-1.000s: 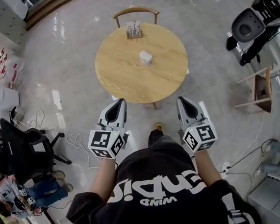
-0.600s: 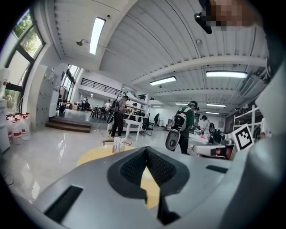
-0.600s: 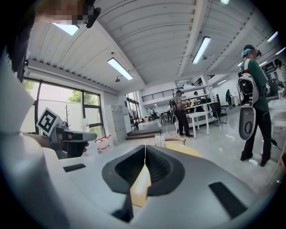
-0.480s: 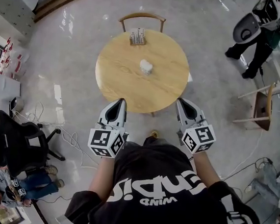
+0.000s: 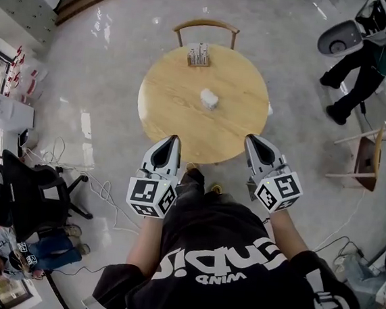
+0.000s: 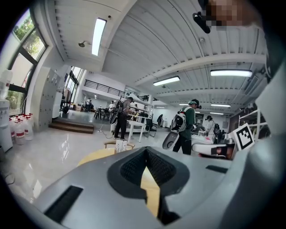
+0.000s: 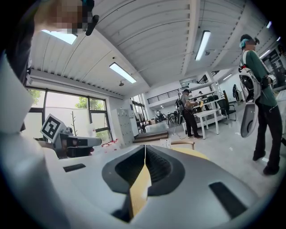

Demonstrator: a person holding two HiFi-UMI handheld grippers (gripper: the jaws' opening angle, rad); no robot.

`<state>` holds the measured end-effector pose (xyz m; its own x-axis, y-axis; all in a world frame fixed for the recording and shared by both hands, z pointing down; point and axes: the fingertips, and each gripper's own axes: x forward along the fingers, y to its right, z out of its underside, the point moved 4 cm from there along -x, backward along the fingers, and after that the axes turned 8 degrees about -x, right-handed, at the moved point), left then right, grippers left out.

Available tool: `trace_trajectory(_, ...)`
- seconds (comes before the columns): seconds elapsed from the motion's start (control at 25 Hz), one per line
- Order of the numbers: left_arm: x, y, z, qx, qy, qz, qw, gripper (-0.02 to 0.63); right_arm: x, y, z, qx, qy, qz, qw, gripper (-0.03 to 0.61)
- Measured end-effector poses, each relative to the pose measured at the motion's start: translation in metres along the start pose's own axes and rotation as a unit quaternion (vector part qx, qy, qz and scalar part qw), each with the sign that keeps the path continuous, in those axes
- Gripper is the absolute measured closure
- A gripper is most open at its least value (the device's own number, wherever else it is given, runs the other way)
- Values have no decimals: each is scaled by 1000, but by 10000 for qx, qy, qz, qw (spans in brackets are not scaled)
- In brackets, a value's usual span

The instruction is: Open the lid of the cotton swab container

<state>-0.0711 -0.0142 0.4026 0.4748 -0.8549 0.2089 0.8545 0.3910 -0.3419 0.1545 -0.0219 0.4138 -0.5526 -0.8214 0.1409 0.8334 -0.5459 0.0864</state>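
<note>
Head view, left claw [image 5: 172, 139] shut, right claw [image 5: 251, 138] shut, cotton swab container [image 5: 209, 99] on table [image 5: 166, 110]

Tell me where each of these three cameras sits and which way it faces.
Head view: on the person's head, looking steeply down at the round table, cotton swab container, torso, arms, left gripper and right gripper.
Left gripper view: rides the left gripper, looking roughly level along its shut jaws across the hall; the right gripper shows at right.
Right gripper view: rides the right gripper, along its shut jaws; the left gripper shows at left.
Shared: both gripper views catch the table and small holder.
</note>
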Motion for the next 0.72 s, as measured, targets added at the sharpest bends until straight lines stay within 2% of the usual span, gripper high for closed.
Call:
trace_trajectory(0.48, 55, -21, -21, 74, -22, 307, 9995, 604, 32, 27, -15, -117, 139, 211, 9996, 575)
trace_trajectory(0.72, 73, -32, -27, 62, -43, 360, 9993, 604, 52, 30, -21, -173, 253, 132, 9994, 575)
